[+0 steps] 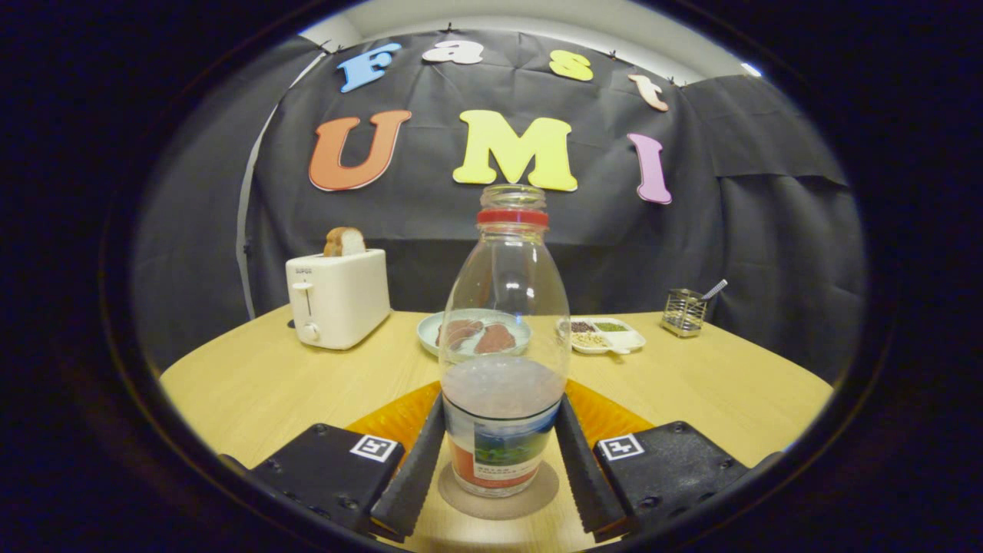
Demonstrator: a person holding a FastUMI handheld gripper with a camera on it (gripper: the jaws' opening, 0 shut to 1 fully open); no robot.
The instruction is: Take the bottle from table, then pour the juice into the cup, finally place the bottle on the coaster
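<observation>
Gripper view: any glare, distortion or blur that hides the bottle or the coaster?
Gripper view: small glare spots on the glass bottle, its liquid level still readable; fisheye bends the table edge; the coaster under the bottle is sharp; claw fingers flank the bottle, contact unclear.

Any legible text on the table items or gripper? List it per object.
Toaster: small brand mark, too blurred to read.
Bottle: printed label, text too small to read.
Gripper: square coded markers, no words; fingers flank the Bottle, contact unclear.
None legible.
</observation>
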